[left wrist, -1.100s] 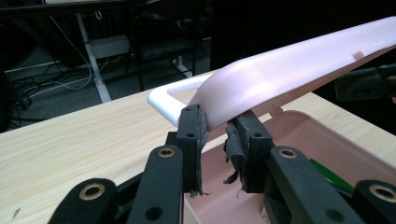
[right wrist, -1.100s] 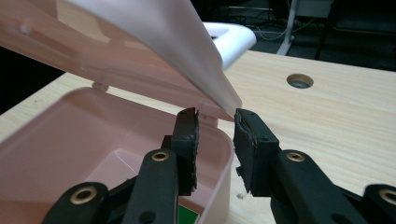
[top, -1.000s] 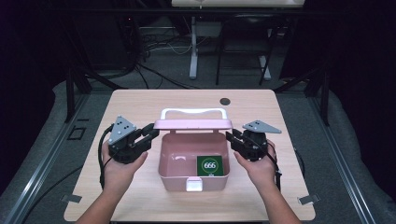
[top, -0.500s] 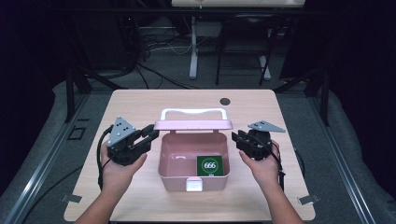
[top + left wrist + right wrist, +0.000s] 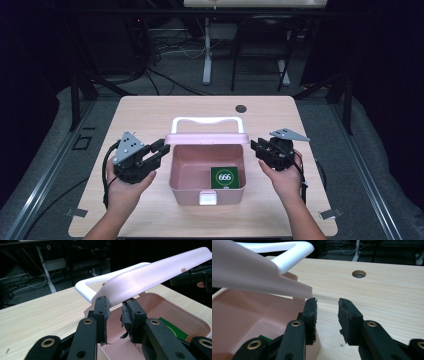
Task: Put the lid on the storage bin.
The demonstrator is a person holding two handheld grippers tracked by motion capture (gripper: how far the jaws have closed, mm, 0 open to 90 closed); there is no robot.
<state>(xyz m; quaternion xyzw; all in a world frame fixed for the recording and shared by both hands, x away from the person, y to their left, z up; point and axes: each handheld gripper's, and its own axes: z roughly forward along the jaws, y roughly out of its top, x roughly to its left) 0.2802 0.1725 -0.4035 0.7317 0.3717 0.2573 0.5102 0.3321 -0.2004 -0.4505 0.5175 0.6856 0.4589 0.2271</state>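
A pink box (image 5: 207,172) stands open at the middle of the wooden counter (image 5: 150,112), between the two grippers. Its pink lid (image 5: 207,138) is raised along the far edge of the box, with a white handle (image 5: 207,122) rising beyond it. A green card marked 666 (image 5: 224,177) lies on the box floor.

Left gripper (image 5: 114,306): the jaws stand narrowly parted, with the near corner of the lid directly ahead of and just above their tips. In the left gripper view the lid edge appears to sit at the gap, but whether the pads clamp it cannot be told. The open box interior lies ahead of and below the right-hand jaw.

Right gripper (image 5: 327,302): the jaws stand wide apart with bare counter between them. The lid corner lies just above and to the left of the left-hand jaw, apart from it. The box wall lies beside and below that jaw. A round hole in the counter (image 5: 359,273) lies ahead, well beyond the tips
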